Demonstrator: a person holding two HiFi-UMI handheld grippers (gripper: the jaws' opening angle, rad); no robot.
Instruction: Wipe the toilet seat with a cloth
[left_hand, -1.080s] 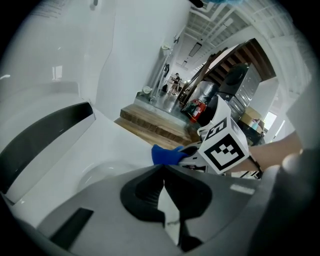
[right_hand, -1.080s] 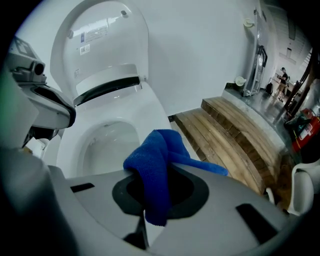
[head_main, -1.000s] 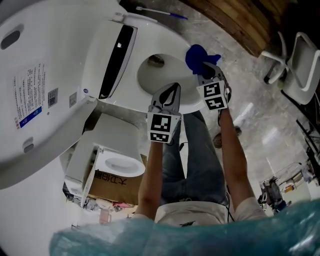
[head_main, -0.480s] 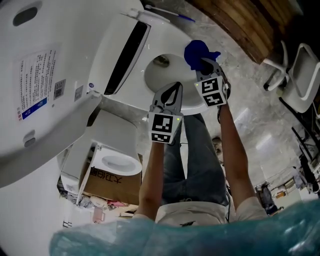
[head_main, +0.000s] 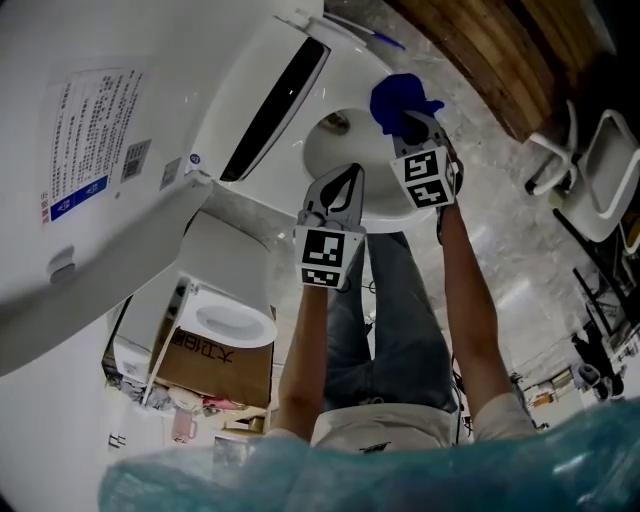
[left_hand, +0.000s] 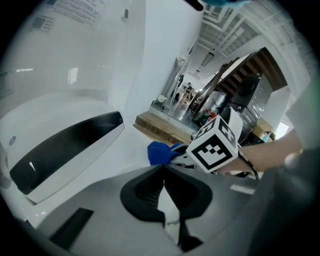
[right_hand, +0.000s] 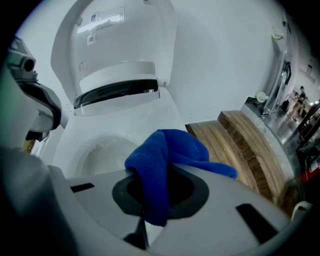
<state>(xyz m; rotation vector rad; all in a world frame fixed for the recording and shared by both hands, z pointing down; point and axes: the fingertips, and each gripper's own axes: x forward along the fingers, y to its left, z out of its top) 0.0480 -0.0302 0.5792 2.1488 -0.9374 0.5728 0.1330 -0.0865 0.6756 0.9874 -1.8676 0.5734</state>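
A white toilet stands with its lid (head_main: 120, 150) raised and its seat rim (head_main: 385, 208) around the open bowl (head_main: 345, 145). My right gripper (head_main: 408, 122) is shut on a blue cloth (head_main: 400, 100), which rests at the bowl's far right rim. In the right gripper view the blue cloth (right_hand: 170, 150) bunches between the jaws and droops over them, above the seat rim (right_hand: 172, 117). My left gripper (head_main: 343, 178) hovers over the near rim, shut and empty. Its jaws meet at the tips (left_hand: 164, 169), and the cloth (left_hand: 159, 152) shows just beyond them.
A wooden platform (right_hand: 250, 145) runs beside the toilet on the right. A blue-handled stick (head_main: 375, 35) lies behind the toilet. A white chair (head_main: 600, 170) stands at far right. A cardboard box (head_main: 215, 365) and a second white basin (head_main: 235, 325) sit lower left.
The view has swung so the toilet sits further right in the picture. The right gripper with the cloth has crept slightly along the rim toward the back. The left gripper has held still.
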